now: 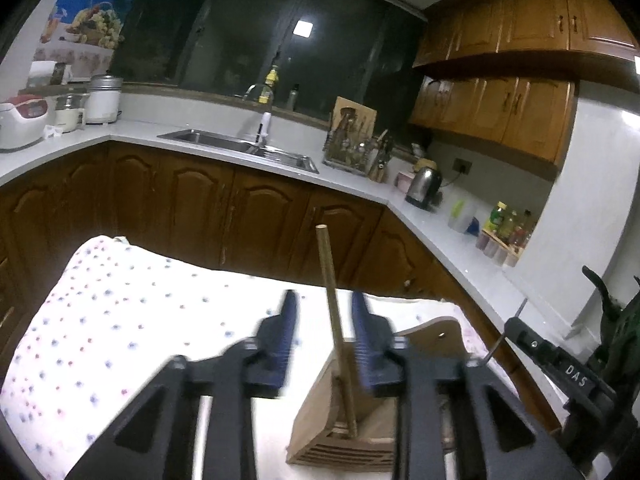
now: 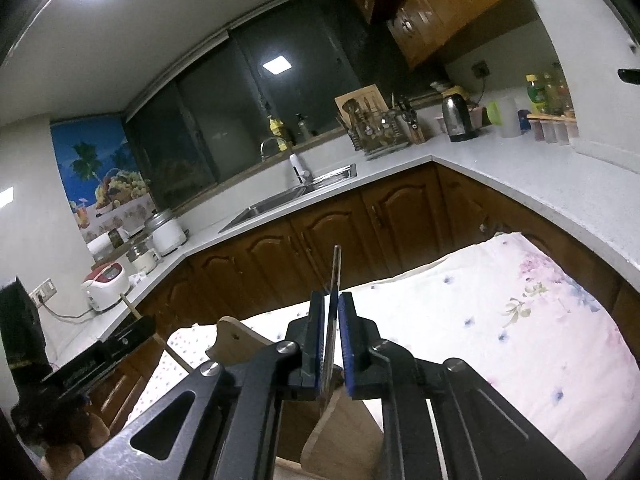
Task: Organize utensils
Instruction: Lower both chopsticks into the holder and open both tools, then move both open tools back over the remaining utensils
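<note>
- On the near surface (image 1: 120, 320), under a white cloth with small dots: a wooden utensil holder (image 1: 340, 432) with slots in its front.
- Standing in that holder, tilted a bit to the left: one long wooden stick (image 1: 334, 320), maybe a chopstick or a handle, cannot tell which.
- Left hand-held gripper (image 1: 325, 308): spread wide, blue fingers (image 1: 288, 320) on either side of the stick, not touching it, grasping nothing.
- Right hand-held gripper (image 2: 331, 304): clenched on a thin metal utensil (image 2: 335, 272), which pokes up past the blue fingertips (image 2: 347, 320).
- Lower end of that metal utensil: down by the curved wooden back of the holder (image 2: 340, 432), just below the right hand-held gripper; touching it or not, cannot tell.
- Far right in the left wrist view: right hand-held gripper body (image 1: 560, 368), black, with the thin metal utensil (image 1: 506, 332) sticking up from it.
- Far behind, along the wall: white counter (image 1: 360, 176) over brown cupboards, with a steel sink (image 1: 240, 148), a dish rack (image 1: 352, 148) full of utensils, and a shiny kettle (image 1: 424, 184).
- Far left on that counter: a rice cooker (image 1: 20, 120) and white pots (image 1: 104, 96).
</note>
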{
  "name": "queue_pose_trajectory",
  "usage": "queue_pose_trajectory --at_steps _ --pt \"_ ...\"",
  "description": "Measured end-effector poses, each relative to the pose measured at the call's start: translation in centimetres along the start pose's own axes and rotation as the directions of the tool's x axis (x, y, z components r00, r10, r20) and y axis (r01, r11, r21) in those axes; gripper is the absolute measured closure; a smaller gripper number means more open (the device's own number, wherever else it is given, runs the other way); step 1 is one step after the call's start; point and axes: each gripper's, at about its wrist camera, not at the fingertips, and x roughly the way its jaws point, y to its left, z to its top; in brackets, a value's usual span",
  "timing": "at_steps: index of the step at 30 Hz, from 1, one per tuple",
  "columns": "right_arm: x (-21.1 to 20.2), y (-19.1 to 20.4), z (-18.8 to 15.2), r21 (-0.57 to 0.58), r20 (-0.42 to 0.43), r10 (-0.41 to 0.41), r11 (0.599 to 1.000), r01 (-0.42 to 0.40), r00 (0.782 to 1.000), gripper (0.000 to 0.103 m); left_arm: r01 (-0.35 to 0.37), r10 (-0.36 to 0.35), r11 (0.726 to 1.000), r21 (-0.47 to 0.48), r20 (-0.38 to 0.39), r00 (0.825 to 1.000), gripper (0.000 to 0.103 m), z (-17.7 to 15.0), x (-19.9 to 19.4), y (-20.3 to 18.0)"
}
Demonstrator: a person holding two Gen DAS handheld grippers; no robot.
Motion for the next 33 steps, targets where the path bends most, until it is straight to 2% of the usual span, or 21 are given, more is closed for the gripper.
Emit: queue_pose_trajectory --at_steps 1,2,3,4,5,7,11,12,17,20,26,33 --pt "0.0 -0.2 0.1 0.009 -0.005 0.001 1.000 -0.001 1.000 0.083 0.002 -0.002 1.000 -0.004 0.002 1.000 0.066 0.1 -0.3 0.1" --pt "-0.1 -0.4 0.1 0.021 -0.013 0.001 1.000 -0.001 1.000 0.062 0.002 -0.002 1.000 -0.005 -0.001 1.000 0.062 0.1 -0.6 0.1" --pt "-0.1 -0.4 0.3 0.030 -0.015 0.002 1.000 -0.001 1.000 0.050 -0.001 0.000 1.000 -0.008 -0.004 1.000 0.049 0.1 -0.9 0.1" --pt "-0.4 -0.5 0.3 0.042 -0.011 0.009 0.999 -0.008 1.000 0.039 -0.003 0.003 1.000 -0.014 0.002 1.000 0.041 0.2 -1.4 0.3" --pt "-0.9 -0.7 0.3 0.056 0.001 0.023 0.998 -0.023 1.000 0.038 -0.004 0.004 1.000 -0.015 0.009 1.000 0.037 -0.1 -1.9 0.3" --pt "-1.7 -0.8 0.4 0.064 0.005 0.031 0.997 -0.031 1.000 0.036 -0.019 0.020 1.000 -0.022 0.023 1.000 0.020 -0.2 -3.4 0.6" --pt "-4.3 -1.0 0.1 0.081 0.021 0.070 0.994 -0.072 0.997 0.018 -0.051 0.051 0.998 -0.037 0.008 0.999 0.011 -1.3 -6.3 1.3" --pt "-5.1 -1.0 0.0 0.077 0.025 0.071 0.994 -0.073 0.997 0.016 -0.059 0.059 0.997 -0.042 -0.002 0.998 0.008 -1.6 -7.0 1.5" --pt "-9.6 -0.9 -1.2 0.067 0.015 0.082 0.994 -0.083 0.997 0.015 -0.084 0.081 0.994 -0.064 -0.048 0.996 0.008 -3.3 -12.0 1.7" --pt "-12.7 -0.9 -2.1 0.062 0.016 0.082 0.995 -0.083 0.997 0.015 -0.095 0.093 0.994 -0.056 -0.048 0.995 0.008 -3.9 -15.8 1.3" --pt "-18.0 -0.6 -4.3 0.039 0.008 0.053 0.998 -0.054 0.999 0.012 -0.102 0.101 0.995 -0.021 -0.071 0.992 0.007 -5.8 -22.0 0.7" --pt "-22.3 0.4 -7.7 -0.035 -0.039 0.004 0.999 -0.006 0.999 0.012 -0.109 0.112 0.994 0.032 -0.108 0.988 0.007 -8.1 -26.5 -0.7"
